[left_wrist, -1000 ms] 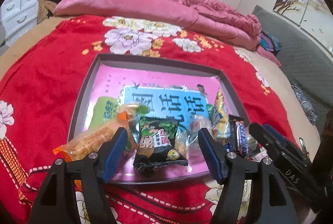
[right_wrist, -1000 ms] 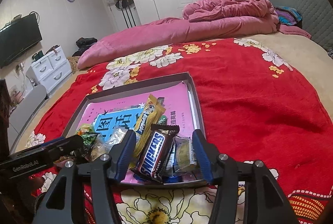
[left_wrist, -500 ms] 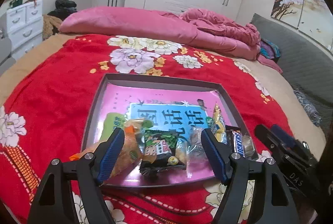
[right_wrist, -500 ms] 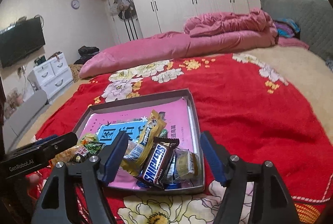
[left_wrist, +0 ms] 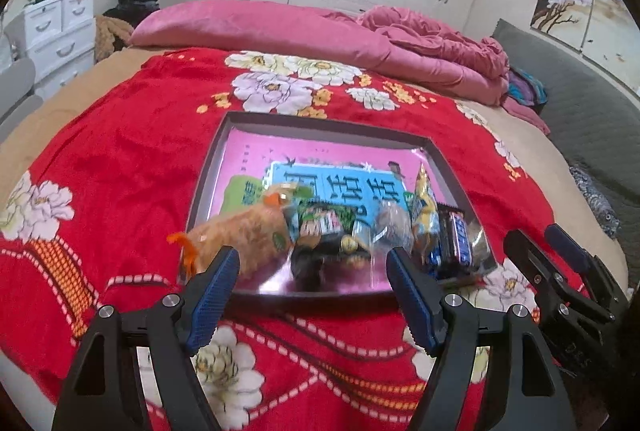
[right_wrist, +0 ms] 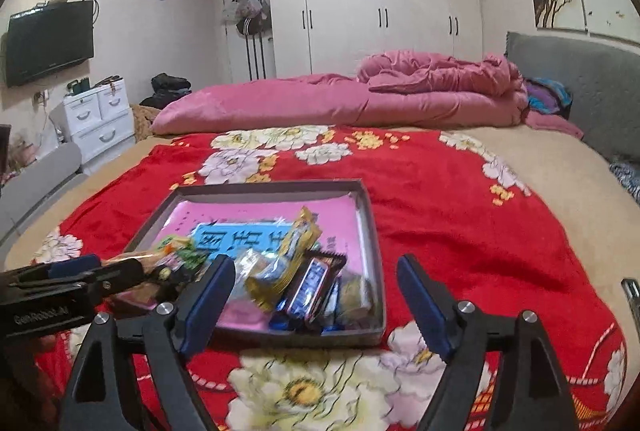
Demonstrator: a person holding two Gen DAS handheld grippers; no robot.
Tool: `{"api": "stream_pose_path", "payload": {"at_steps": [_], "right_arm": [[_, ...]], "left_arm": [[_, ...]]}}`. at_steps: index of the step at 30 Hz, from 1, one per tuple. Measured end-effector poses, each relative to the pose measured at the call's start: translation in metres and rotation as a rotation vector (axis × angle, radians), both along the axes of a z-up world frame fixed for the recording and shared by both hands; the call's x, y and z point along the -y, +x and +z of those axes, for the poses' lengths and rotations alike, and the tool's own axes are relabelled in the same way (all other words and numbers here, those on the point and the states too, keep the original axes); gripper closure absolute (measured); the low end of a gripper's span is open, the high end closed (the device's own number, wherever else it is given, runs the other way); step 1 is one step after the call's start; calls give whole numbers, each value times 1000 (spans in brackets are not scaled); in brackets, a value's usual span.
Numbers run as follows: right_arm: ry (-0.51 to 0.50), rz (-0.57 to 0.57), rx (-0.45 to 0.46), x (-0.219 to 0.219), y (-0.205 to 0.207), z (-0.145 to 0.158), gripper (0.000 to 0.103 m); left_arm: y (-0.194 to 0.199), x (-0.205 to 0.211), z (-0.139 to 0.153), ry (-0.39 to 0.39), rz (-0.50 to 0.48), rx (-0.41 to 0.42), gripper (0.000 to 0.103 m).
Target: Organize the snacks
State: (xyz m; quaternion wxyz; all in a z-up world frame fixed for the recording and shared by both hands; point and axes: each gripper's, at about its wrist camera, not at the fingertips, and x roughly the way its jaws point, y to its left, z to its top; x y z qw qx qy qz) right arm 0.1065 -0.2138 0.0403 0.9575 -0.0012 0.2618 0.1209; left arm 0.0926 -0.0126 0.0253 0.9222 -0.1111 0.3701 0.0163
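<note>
A shallow grey tray (left_wrist: pixel 448 167) with a pink printed lining sits in the middle of the left wrist frame on a red floral blanket (left_wrist: pixel 120 159), and all the snacks are bunched along its near edge. The left gripper (left_wrist: pixel 312 271) hangs at the bottom centre of that frame with its blue-padded fingers spread wide and nothing between them, its tips just short of the tray's near rim. Behind its left finger lies an orange snack pack (left_wrist: pixel 244 235) that pokes over the tray's near left corner; beside it sit a dark green packet (left_wrist: pixel 324 235), a clear-wrapped snack (left_wrist: pixel 390 227), a yellow wrapper (left_wrist: pixel 425 207) and a Snickers bar (left_wrist: pixel 454 239) toward the right. From the right wrist view, the right gripper (right_wrist: pixel 316 291) is likewise wide apart and empty at the bottom centre, held just in front of the tray's (right_wrist: pixel 372 231) near right corner, where the Snickers bar (right_wrist: pixel 310 287) leans among other wrappers. A pink quilt (right_wrist: pixel 340 99) is heaped across the upper middle of the frame, with white wardrobes (right_wrist: pixel 380 7) above it.
</note>
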Motion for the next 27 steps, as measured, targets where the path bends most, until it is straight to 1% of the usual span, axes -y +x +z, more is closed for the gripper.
{"api": "stream_pose_path", "payload": {"at_steps": [4, 6, 9, 12, 17, 22, 27], "right_arm": [[1, 2, -64, -2, -11, -7, 13], [1, -6, -108, -1, -15, -12, 12], [-10, -22, -146, 2, -23, -18, 12], [-17, -31, -162, 8, -33, -19, 11], [3, -39, -195, 18, -47, -23, 7], [-15, -16, -208, 12, -58, -25, 7], [-27, 10, -207, 5, -70, -26, 7]], "left_arm": [[-13, 2, -6, 15, 4, -44, 26], [-20, 2, -9, 12, 5, -64, 26], [-32, 3, -12, 27, 0, -84, 26], [-43, 5, -14, 44, -9, -93, 26], [-58, 5, -18, 38, -11, -117, 26], [-64, 6, -21, 32, -15, -137, 26], [-67, 6, -18, 32, -11, -133, 26]]}}
